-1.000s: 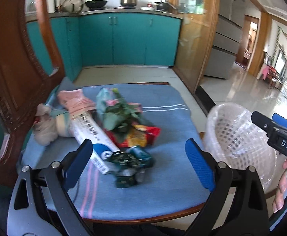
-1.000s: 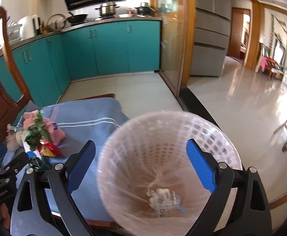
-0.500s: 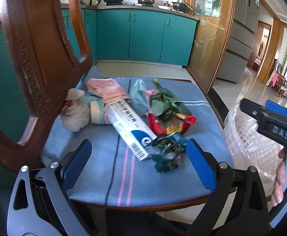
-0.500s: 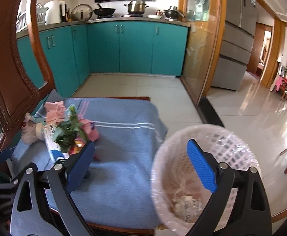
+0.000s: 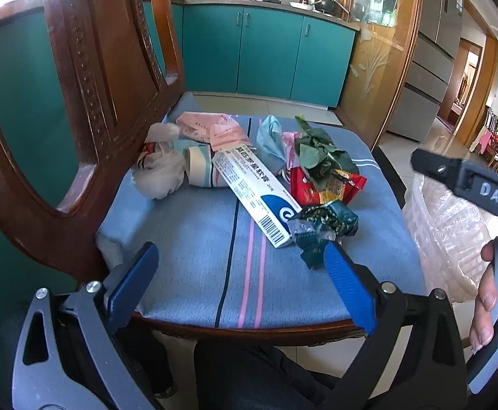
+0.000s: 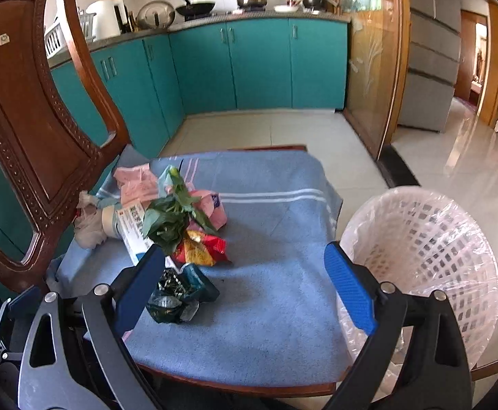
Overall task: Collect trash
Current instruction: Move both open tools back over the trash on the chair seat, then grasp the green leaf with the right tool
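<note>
Both tongs are spread wide and holding nothing. The crumpled green wrapper [image 5: 320,229] sits at the near end of the trash pile on the chair seat [image 5: 194,259], just ahead of the left tongs [image 5: 245,282], off their right tip. The right tongs [image 6: 245,283] have it low-left, and the lined basket [image 6: 426,253] is right beside them.

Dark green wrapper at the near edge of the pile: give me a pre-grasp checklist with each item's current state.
1. Left hand-held gripper open and empty: ok.
2. Right hand-held gripper open and empty: ok.
3. Dark green wrapper free on top, nothing lying over it: ok; it is nearest the grippers, beside the white ointment box.
4. Wrapper centred between the left gripper's fingers: not ok; it sits by the right finger.
5. Lined white basket upright beside the chair seat, mouth unobstructed: ok.
6. Room left in the basket: cannot tell; its bottom is hidden.
</note>
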Demonstrator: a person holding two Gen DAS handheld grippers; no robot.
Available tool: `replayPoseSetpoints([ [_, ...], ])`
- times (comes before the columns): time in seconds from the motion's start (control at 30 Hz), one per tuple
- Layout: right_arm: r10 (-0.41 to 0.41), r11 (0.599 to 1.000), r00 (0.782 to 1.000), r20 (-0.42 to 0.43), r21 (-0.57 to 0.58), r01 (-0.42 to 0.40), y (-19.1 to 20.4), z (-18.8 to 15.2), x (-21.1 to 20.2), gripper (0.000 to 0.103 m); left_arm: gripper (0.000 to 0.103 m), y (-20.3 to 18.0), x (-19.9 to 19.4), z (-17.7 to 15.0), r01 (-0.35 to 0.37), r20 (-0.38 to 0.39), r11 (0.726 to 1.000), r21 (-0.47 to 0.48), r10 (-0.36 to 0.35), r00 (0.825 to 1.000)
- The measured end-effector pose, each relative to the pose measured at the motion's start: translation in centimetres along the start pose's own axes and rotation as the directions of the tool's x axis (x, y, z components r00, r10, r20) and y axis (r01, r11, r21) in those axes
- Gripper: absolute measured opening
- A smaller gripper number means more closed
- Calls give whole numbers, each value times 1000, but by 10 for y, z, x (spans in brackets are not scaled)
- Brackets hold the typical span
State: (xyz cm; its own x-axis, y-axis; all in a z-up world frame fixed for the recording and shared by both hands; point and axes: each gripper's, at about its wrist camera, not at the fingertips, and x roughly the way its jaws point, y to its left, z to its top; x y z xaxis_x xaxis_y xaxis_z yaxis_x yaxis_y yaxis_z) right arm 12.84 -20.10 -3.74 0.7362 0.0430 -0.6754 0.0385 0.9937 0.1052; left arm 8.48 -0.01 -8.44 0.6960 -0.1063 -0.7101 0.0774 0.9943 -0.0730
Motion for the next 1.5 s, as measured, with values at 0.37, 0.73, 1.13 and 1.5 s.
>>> replayPoseSetpoints([
  [0.37, -48, 997, 999, 18, -66, 49, 5, -4, 2, 100, 97, 3, 2, -6, 2, -13, 1000, -18, -2, 1000],
  [0.73, 24, 997, 997, -69, -67, -28, -1, -4, 40, 98, 97, 5, 20, -4, 17, -62, 999, -42, -19, 998],
  [1.13, 72, 973, 989, -132, -208, -99, 69, 31, 111, 69, 97, 11, 28, -2, -36, -90, 998, -51, 31, 996],
  [1.5, 146, 971, 985, -93, -177, -161, 54, 31, 82, 12, 97, 2, 32, -4, 26, -84, 999, -34, -29, 996],
])
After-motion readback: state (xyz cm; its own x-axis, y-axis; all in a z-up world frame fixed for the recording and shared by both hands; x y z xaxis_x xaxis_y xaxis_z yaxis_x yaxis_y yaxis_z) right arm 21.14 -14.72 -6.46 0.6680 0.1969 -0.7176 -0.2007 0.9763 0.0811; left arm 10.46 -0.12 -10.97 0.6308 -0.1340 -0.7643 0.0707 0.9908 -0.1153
